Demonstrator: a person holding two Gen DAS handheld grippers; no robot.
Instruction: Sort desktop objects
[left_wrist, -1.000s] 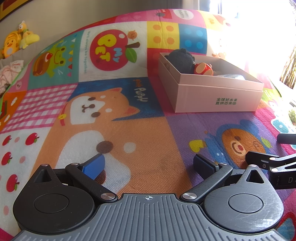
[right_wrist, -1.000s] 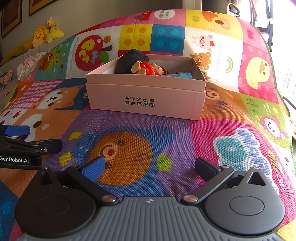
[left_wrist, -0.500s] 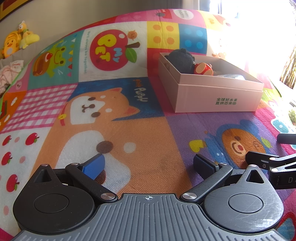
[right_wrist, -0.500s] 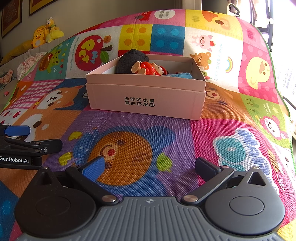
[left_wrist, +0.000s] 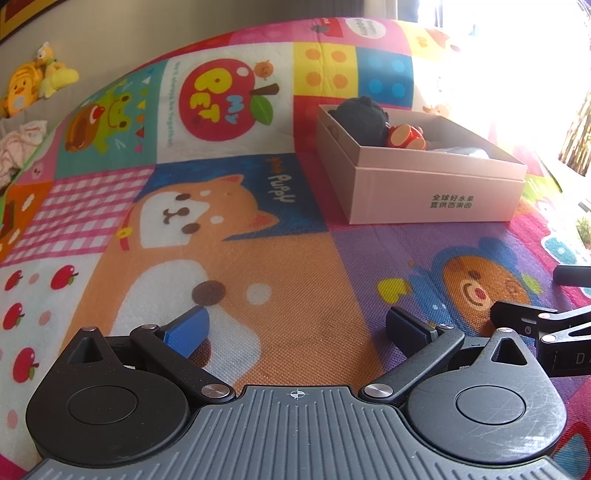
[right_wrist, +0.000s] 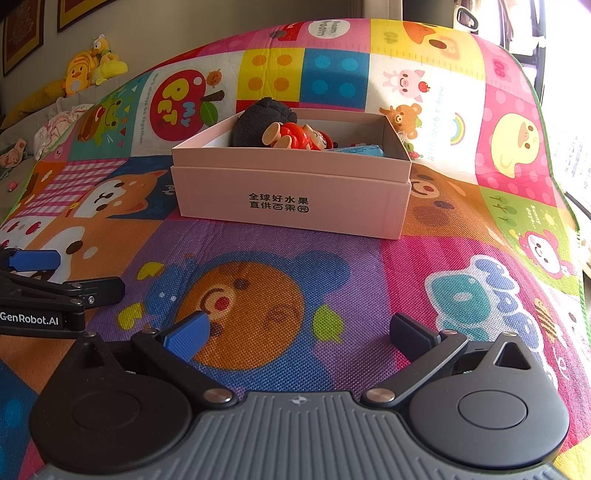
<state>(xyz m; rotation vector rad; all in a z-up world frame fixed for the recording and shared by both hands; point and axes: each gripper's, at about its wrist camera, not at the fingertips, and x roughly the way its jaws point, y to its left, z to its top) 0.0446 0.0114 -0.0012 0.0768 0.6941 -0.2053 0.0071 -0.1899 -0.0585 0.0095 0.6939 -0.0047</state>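
Nothing moved since one second ago, nor since half a second ago. Same spots for everything, in both wrist views.

Left gripper (left_wrist: 297, 328): released, fingers spread wide, nothing between them. Low over the play mat (left_wrist: 258, 280), above the orange puppy picture. Also seen from the right wrist view, at the left edge (right_wrist: 74, 273), with the words "GenRobot.AI" on its side.

Right gripper (right_wrist: 301, 334): released too, fingers wide apart, nothing held. Low over the mat's orange bear face on purple. Seen from the left wrist view at the right edge (left_wrist: 535, 299), just beside the left gripper.

Pink box (right_wrist: 291, 199) on the mat, ahead of both grippers and well apart from them, lid off, with dark printed letters on the front wall. In the left wrist view (left_wrist: 436, 199), off to the right and farther back.

Inside the box: a black plush toy (right_wrist: 264, 122) at the back left corner, sticking up over the rim. Just beside it, touching, a red toy figure (right_wrist: 295, 136) lying down, round tan feet toward the left. Next to that, something blue (right_wrist: 360, 150), mostly hidden by the wall, so hard to tell what.

Yellow stuffed toys (right_wrist: 92, 66) far off at the back left, past the mat's edge.
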